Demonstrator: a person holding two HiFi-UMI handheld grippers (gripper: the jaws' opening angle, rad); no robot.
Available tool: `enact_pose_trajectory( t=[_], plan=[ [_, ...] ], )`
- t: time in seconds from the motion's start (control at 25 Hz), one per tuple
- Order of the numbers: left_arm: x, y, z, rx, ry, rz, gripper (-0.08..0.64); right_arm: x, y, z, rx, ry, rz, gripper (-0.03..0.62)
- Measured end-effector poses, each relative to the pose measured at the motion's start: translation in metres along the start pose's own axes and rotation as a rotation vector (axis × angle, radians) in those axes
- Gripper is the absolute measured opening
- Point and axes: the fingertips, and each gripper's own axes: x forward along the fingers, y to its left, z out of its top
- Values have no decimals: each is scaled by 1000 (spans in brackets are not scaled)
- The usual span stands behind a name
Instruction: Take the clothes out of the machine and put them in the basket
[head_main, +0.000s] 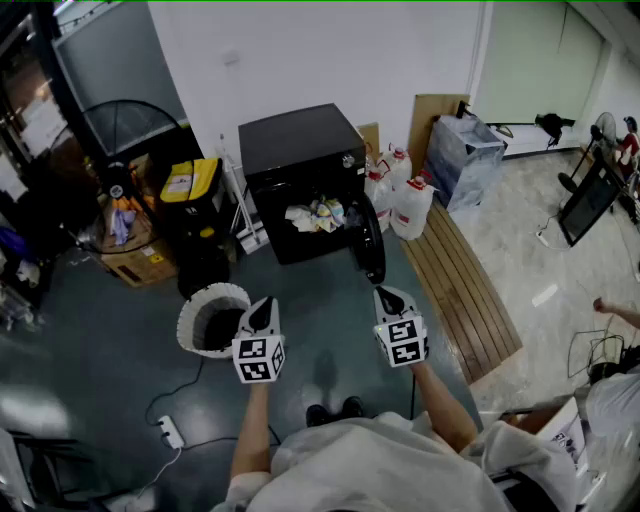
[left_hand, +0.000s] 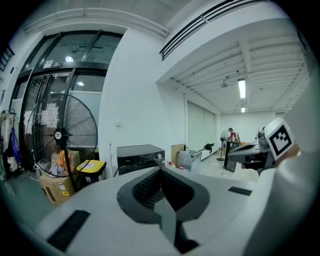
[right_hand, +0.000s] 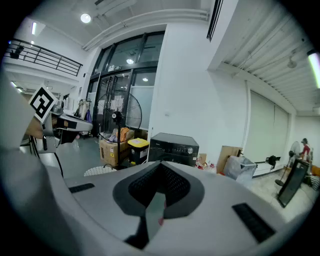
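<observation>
Left tool (head_main: 263, 304), right tool (head_main: 388, 297) closed; machine (head_main: 300, 142) opens toward them.

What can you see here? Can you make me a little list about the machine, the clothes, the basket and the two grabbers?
machine: black, its door swung open
clothes: a pile inside the machine
basket: white, on the floor, left of the machine; no clothes visible in it
left gripper: jaws together, holding nothing, by the basket's rim
right gripper: jaws together, holding nothing, in front of the open door
</observation>
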Motion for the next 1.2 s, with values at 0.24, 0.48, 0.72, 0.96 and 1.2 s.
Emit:
enact_pose_trajectory(
  t=[0.24, 0.48, 0.72, 0.96, 1.2],
  plan=[
    [11, -11, 1, 2, 0, 7, 21, 4, -12, -2, -5, -5, 12, 21],
    [22, -22, 1, 1, -4, 25, 21, 9, -24, -6, 3, -26, 28, 21],
    [36, -35, -4, -7, 3, 35, 21, 19, -35, -14, -5, -17, 44, 21],
    [60, -32, -6, -19, 10, 43, 21, 40, -40, -17, -17, -4, 65, 21],
    [92, -11, -3, -36, 12, 52, 21, 77, -43, -9, -31, 2, 78, 21]
  ],
)
